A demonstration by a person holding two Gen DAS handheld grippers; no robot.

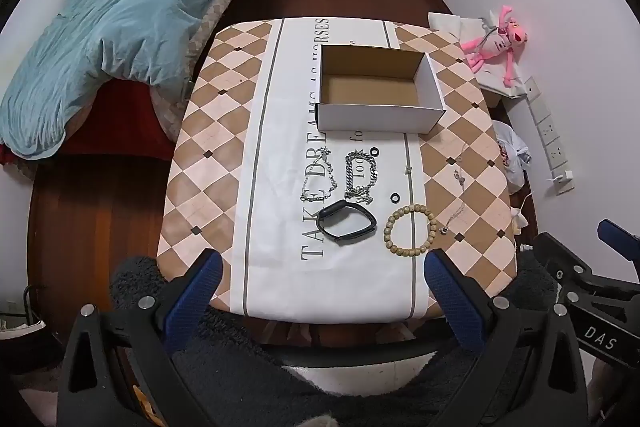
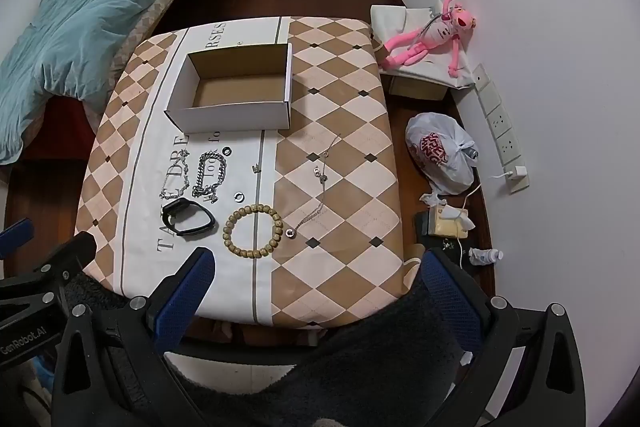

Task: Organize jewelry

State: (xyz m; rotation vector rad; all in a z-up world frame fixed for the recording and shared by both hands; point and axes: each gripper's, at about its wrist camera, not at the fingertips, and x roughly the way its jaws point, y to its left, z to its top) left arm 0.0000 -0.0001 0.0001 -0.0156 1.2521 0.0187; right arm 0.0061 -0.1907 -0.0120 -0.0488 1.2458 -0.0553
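Note:
An open, empty cardboard box (image 1: pixel 376 95) (image 2: pixel 236 91) stands on the table's far side. In front of it lie a thin silver chain (image 1: pixel 320 175) (image 2: pixel 176 179), a thick silver chain bracelet (image 1: pixel 360 175) (image 2: pixel 208 173), two small rings (image 1: pixel 395 197) (image 2: pixel 240 196), a black wristband (image 1: pixel 346 223) (image 2: pixel 190 219), a wooden bead bracelet (image 1: pixel 410 231) (image 2: pixel 253 230) and a pendant necklace (image 1: pixel 456 203) (image 2: pixel 316 195). My left gripper (image 1: pixel 324 287) is open and empty above the near table edge. My right gripper (image 2: pixel 316 283) is open and empty, right of the left one.
The checkered tablecloth (image 1: pixel 208 147) (image 2: pixel 344 187) covers a small table. A bed with a teal duvet (image 1: pixel 120 19) is at the left. A pink plush toy (image 2: pixel 432 35), a plastic bag (image 2: pixel 440 151) and a power strip (image 2: pixel 500 123) lie on the floor at the right.

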